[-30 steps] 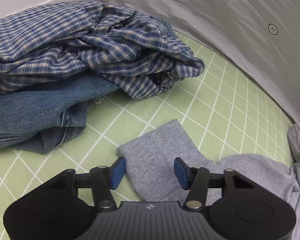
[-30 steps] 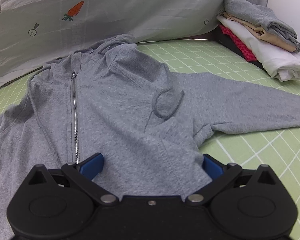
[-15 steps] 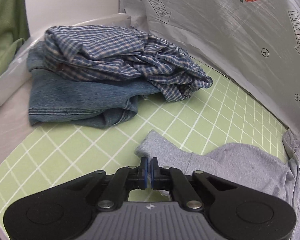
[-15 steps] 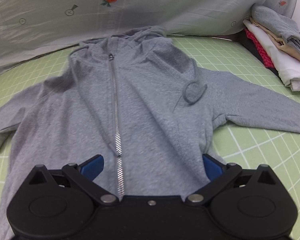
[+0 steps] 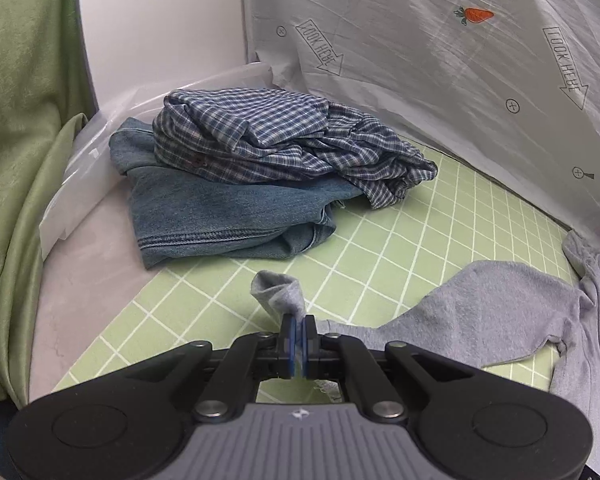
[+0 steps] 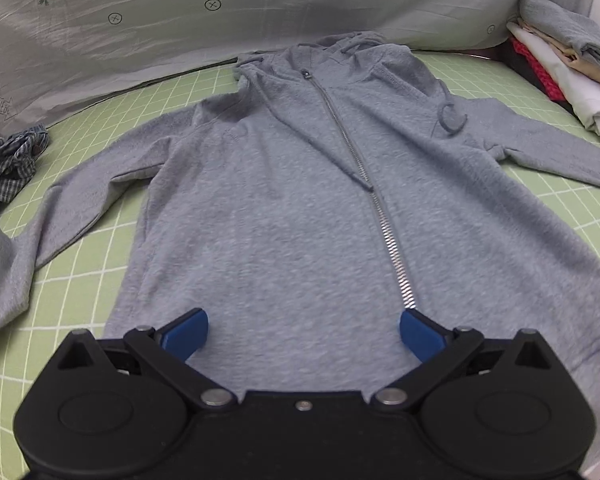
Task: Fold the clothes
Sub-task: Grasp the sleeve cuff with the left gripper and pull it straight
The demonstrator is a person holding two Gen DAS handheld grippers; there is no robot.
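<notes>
A grey zip hoodie (image 6: 284, 200) lies face up on the green grid mat (image 6: 80, 264), hood at the far side, both sleeves spread out. My left gripper (image 5: 299, 344) is shut on the cuff of the hoodie's sleeve (image 5: 278, 292), and the cuff is lifted off the mat with the sleeve (image 5: 472, 312) trailing to the right. My right gripper (image 6: 303, 334) hangs open over the hoodie's lower front, beside the zip (image 6: 384, 220), with nothing between its blue pads.
A crumpled blue checked shirt (image 5: 284, 148) lies on folded jeans (image 5: 220, 216) at the mat's left end. A stack of folded clothes (image 6: 568, 68) sits at the far right. A printed grey sheet (image 6: 148, 12) stands along the back. A green curtain (image 5: 16, 120) hangs on the left.
My left gripper shut on the sleeve cuff and pulled it up and back from the shirt pile. My right gripper stayed open and shifted across the hoodie, the zip passing from its left to its right.
</notes>
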